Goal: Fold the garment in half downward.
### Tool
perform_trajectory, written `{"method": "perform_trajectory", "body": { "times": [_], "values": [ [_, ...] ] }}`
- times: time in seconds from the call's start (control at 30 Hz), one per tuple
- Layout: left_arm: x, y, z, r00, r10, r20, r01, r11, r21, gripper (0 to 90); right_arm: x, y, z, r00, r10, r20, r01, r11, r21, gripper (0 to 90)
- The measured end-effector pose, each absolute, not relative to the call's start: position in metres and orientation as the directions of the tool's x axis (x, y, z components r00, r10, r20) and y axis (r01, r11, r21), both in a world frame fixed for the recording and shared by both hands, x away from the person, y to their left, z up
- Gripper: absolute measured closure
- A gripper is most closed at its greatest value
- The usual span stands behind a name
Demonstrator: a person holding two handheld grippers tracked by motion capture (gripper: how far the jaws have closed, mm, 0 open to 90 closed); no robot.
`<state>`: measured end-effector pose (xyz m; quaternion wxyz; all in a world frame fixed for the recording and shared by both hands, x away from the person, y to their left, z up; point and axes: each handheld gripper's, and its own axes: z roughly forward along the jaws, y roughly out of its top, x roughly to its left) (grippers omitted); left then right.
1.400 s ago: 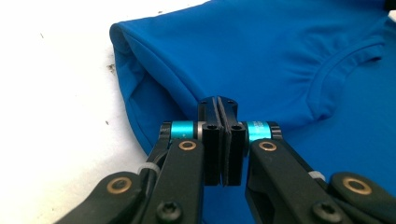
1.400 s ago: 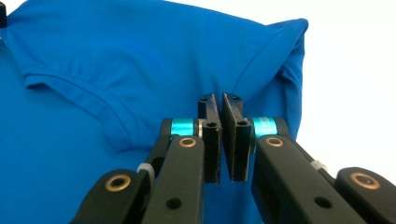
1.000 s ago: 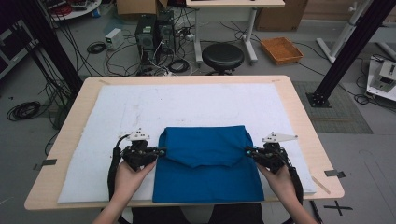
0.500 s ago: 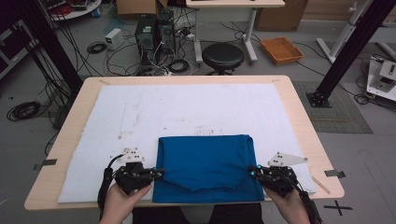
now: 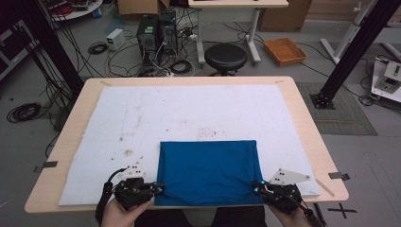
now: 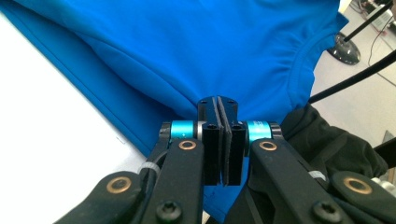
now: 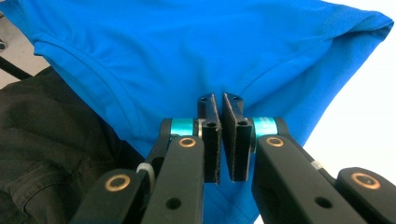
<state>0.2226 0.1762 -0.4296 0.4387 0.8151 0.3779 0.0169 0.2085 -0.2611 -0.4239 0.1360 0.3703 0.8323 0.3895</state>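
Blue shirt (image 5: 208, 170) lay folded on the white mat (image 5: 142, 118) at the near edge of the wooden table (image 5: 302, 123), its lower hem hanging just past the mat's front edge. And both tongs were on it! The left gripper (image 5: 158, 189) sat at the shirt's near left corner, held by the person's left hand (image 5: 120, 213); in the left gripper view its jaws were pressed flat together with blue cloth pinched between them (image 6: 218, 112). The right gripper (image 5: 255, 190) was at the near right corner; in the right gripper view (image 7: 219, 109) its jaws stood almost together with a thin slit between the pads, cloth bunching at the tips, so it seemed clamped on the fabric, though the grip itself was hard to make out. A ribbed neckline (image 6: 299, 70) curved along the shirt's edge beside the dark trousers (image 7: 42, 140) of the person. No brand, label or writing could be read on the shirt or the grippers. Brownish stains (image 5: 127, 151) speckled the mat left of the shirt. Beyond the table stood a black stool (image 5: 225, 56).
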Motion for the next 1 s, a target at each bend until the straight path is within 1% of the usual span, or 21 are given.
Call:
{"method": "perform_trajectory", "body": {
  "times": [0.03,0.07,0.13,0.23,0.33,0.37,0.47,0.57,0.63,0.7,0.8,0.87,1.0],
  "values": [
    [0.223,0.176,-0.43,0.714,0.633,-0.298,0.598,-0.331,0.73,88.2,0.209,-0.261,-0.424,-0.69,0.721,0.062,0.51,0.424,0.749,85.5],
    [0.222,0.175,-0.429,0.716,0.641,-0.274,0.588,-0.343,0.733,86.7,0.208,-0.262,-0.424,-0.689,0.722,0.064,0.511,0.422,0.749,82.5],
    [0.221,0.172,-0.427,0.719,0.664,-0.208,0.561,-0.376,0.738,72.6,0.21,-0.263,-0.423,-0.683,0.726,0.076,0.517,0.408,0.752,79.1],
    [0.225,0.17,-0.422,0.695,0.697,-0.176,0.55,-0.358,0.754,56.4,0.217,-0.269,-0.418,-0.662,0.744,0.091,0.518,0.366,0.773,69.0],
    [0.236,0.17,-0.415,0.692,0.711,-0.121,0.507,-0.36,0.783,52.3,0.231,-0.275,-0.409,-0.625,0.773,0.109,0.521,0.309,0.796,60.3],
    [0.242,0.171,-0.414,0.685,0.719,-0.117,0.504,-0.351,0.789,50.7,0.237,-0.278,-0.406,-0.614,0.78,0.116,0.517,0.287,0.807,57.5],
    [0.262,0.174,-0.41,0.654,0.75,-0.104,0.489,-0.313,0.814,49.1,0.259,-0.286,-0.398,-0.565,0.813,0.143,0.514,0.211,0.831,43.5],
    [0.284,0.176,-0.411,0.619,0.781,-0.087,0.478,-0.287,0.83,46.3,0.286,-0.292,-0.396,-0.52,0.832,0.194,0.538,0.142,0.831,37.0],
    [0.299,0.175,-0.413,0.6,0.797,-0.078,0.478,-0.278,0.833,46.3,0.304,-0.294,-0.399,-0.488,0.85,0.199,0.551,0.124,0.825,36.8],
    [0.316,0.177,-0.418,0.566,0.82,-0.085,0.493,-0.255,0.832,46.4,0.321,-0.294,-0.405,-0.47,0.854,0.222,0.579,0.108,0.808,39.4],
    [0.336,0.181,-0.425,0.515,0.852,-0.092,0.512,-0.219,0.831,46.4,0.343,-0.29,-0.416,-0.448,0.865,0.228,0.607,0.106,0.788,44.2],
    [0.346,0.182,-0.428,0.489,0.866,-0.1,0.525,-0.201,0.827,46.4,0.354,-0.287,-0.423,-0.424,0.875,0.233,0.629,0.099,0.771,45.4],
    [0.356,0.177,-0.436,0.485,0.867,-0.111,0.553,-0.206,0.807,46.4,0.366,-0.28,-0.432,-0.409,0.884,0.226,0.654,0.111,0.748,49.0]
  ]
}}
